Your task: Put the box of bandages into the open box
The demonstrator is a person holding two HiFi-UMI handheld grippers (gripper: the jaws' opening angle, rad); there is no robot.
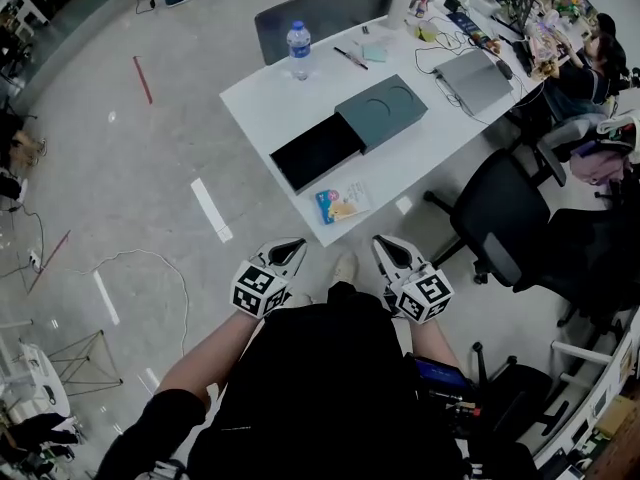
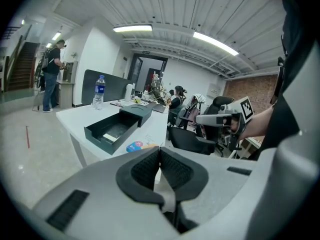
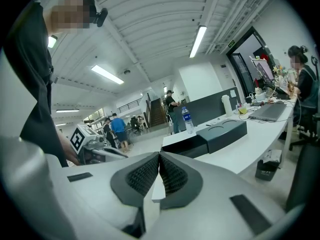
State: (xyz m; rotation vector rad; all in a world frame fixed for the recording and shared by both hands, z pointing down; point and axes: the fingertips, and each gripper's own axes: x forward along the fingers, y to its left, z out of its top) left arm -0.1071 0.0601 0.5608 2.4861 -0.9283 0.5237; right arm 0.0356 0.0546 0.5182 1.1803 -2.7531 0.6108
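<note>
there, flat rectangular bandage box (image 1: 342,203)

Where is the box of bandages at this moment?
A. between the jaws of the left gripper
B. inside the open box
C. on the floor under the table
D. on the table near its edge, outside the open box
D: the box of bandages lies on the white table near its edge, apart from the open box; the left gripper is shut and empty.

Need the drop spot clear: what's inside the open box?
The pulled-out tray looks empty, only its dark floor showing. Its far end, under the green sleeve, is hidden.
</note>
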